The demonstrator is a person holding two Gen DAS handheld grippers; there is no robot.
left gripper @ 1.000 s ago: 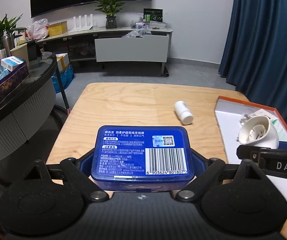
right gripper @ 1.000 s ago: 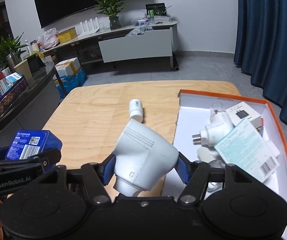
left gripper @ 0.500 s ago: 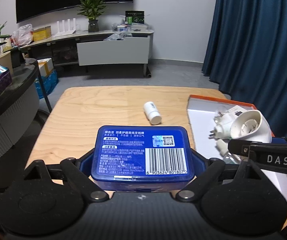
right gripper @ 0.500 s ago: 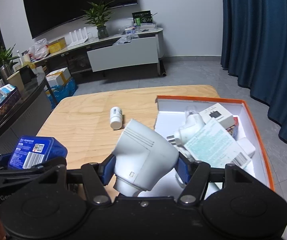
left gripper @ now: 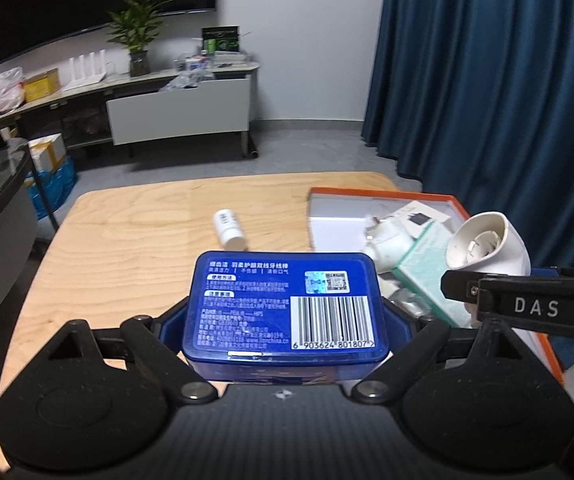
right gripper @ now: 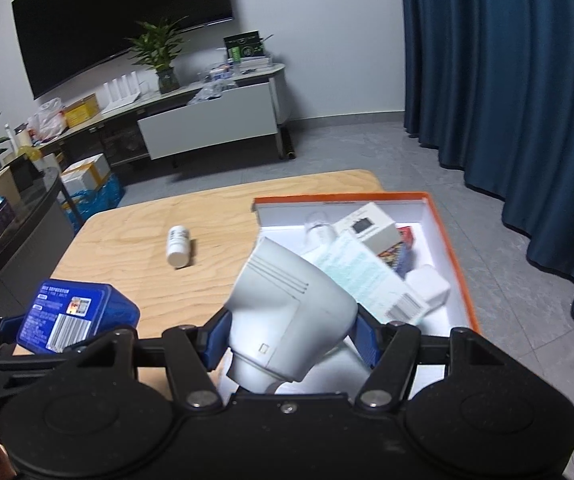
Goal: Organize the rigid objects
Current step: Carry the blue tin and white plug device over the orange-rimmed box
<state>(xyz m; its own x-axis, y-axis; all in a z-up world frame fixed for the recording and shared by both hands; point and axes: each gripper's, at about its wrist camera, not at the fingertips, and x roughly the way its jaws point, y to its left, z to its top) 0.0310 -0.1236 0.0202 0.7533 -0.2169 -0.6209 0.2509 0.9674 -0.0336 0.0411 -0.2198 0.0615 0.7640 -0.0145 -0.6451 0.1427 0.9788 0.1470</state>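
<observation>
Blue box (left gripper: 287, 304) and white plug (right gripper: 287, 316) are held above the table (left gripper: 135, 240).
Each is clamped at lower centre, by left gripper (left gripper: 287, 320) and right gripper (right gripper: 291, 332); an orange-rimmed tray (right gripper: 451, 248) is seen at right.

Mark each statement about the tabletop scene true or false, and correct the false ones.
1. The left tool grips a blue box. True.
2. The white bottle stands upright on the table. False: it lies on its side.
3. The right tool is empty. False: it holds a white hair-dryer-shaped device.
4. The orange-rimmed box already contains several items. True.
5. The white bottle is inside the orange-rimmed box. False: it lies on the table, apart from it.
</observation>
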